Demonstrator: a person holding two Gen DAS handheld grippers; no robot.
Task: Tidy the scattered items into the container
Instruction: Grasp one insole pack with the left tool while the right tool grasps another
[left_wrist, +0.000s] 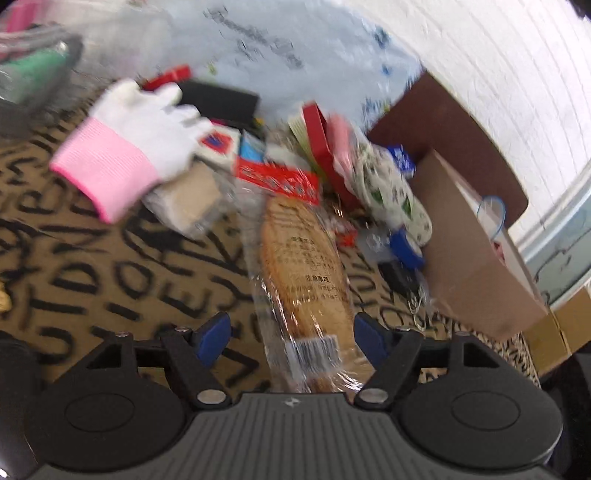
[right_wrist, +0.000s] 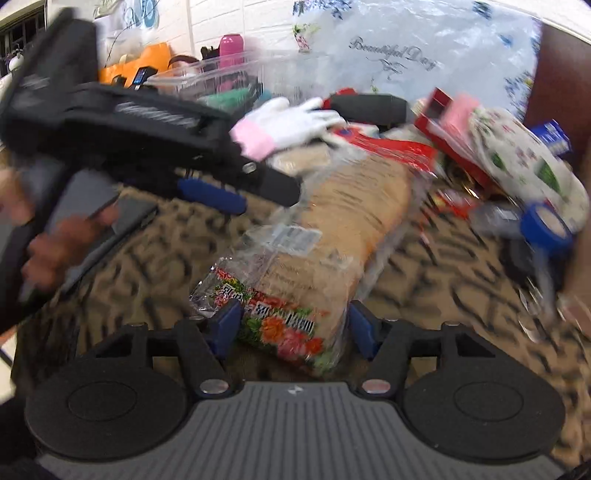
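Left wrist view: the left gripper (left_wrist: 291, 338) stands wide around the barcode end of a clear-wrapped bread pack (left_wrist: 303, 266), pads clear of it. The pack lies on the letter-patterned desk (left_wrist: 92, 273) before a blurred heap: white glove (left_wrist: 147, 122), red box (left_wrist: 317, 144), blue tape roll (left_wrist: 406, 249). A brown cardboard box (left_wrist: 476, 254) stands beside them, contents unclear. The right gripper (right_wrist: 293, 323) straddles the pack's flowered end; whether its pads press, I cannot tell.

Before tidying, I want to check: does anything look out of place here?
Yes. A white glove with a pink cuff lies on top of the heap of food packets, an odd place for it. The bread packet lies askew on the cloth.
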